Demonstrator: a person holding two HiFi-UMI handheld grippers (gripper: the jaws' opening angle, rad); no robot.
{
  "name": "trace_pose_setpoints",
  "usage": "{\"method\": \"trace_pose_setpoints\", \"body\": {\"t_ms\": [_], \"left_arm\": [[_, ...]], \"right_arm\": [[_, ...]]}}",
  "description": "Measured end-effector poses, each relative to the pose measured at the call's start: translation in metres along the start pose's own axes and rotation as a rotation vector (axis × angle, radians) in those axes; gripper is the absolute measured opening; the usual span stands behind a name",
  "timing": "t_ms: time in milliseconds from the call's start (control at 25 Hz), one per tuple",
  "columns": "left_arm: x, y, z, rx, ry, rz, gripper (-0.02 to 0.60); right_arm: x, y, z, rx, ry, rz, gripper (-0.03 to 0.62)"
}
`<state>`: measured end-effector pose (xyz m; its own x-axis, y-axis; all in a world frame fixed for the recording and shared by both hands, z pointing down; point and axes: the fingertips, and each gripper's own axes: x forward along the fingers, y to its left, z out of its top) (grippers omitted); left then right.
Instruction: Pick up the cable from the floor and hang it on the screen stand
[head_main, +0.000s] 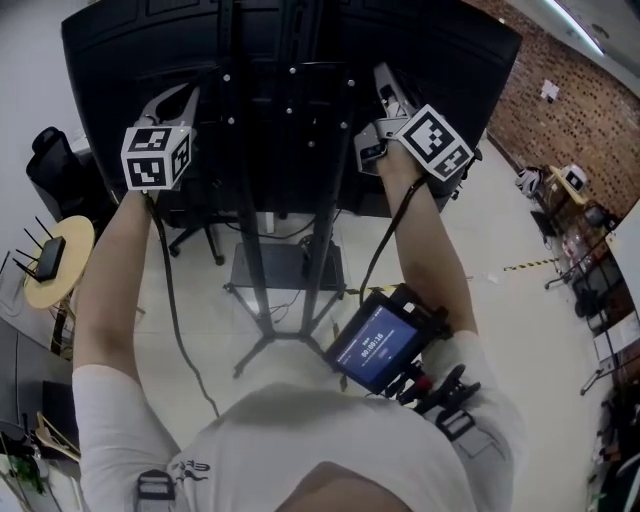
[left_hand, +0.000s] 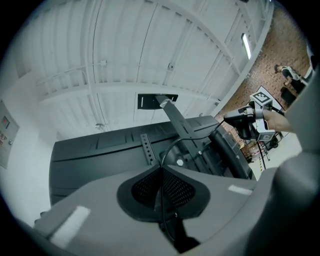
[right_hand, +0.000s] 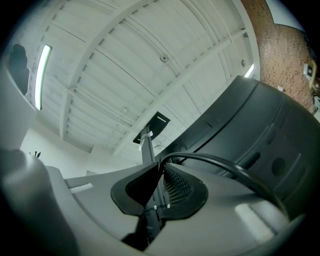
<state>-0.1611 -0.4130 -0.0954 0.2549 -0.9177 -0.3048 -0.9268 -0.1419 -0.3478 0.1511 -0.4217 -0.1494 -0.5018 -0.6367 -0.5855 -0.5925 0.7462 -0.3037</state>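
A big black screen (head_main: 120, 60) stands on a dark stand (head_main: 250, 250), and I see its back. Both grippers are raised against it. My left gripper (head_main: 170, 100) is shut on a thin black cable (left_hand: 172, 145), which runs between its pads, over the stand's bracket (left_hand: 185, 127) and towards the right gripper (left_hand: 245, 122). In the right gripper view a thicker stretch of the cable (right_hand: 225, 165) comes out at the jaw tips and arcs off to the right. My right gripper (right_hand: 161, 170) holds it with its jaws nearly together, beside the screen's back (right_hand: 270, 140).
The stand's legs (head_main: 270, 340) spread over the pale floor below my arms. A round wooden table with a router (head_main: 55, 260) and a black chair (head_main: 50, 150) are at the left. A brick wall (head_main: 580, 100) and clutter lie at the right. A lit device (head_main: 380, 345) hangs at my waist.
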Motion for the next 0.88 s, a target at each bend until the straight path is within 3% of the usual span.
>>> {"method": "trace_pose_setpoints", "body": {"t_ms": [400, 880], "left_arm": [[0.051, 0.009, 0.01, 0.053, 0.055, -0.03, 0.014], [0.076, 0.012, -0.007, 0.037, 0.138, -0.022, 0.014]], "right_arm": [[0.028, -0.034, 0.013, -0.058, 0.018, -0.071, 0.052], [0.039, -0.068, -0.001, -0.043, 0.059, -0.157, 0.06]]}}
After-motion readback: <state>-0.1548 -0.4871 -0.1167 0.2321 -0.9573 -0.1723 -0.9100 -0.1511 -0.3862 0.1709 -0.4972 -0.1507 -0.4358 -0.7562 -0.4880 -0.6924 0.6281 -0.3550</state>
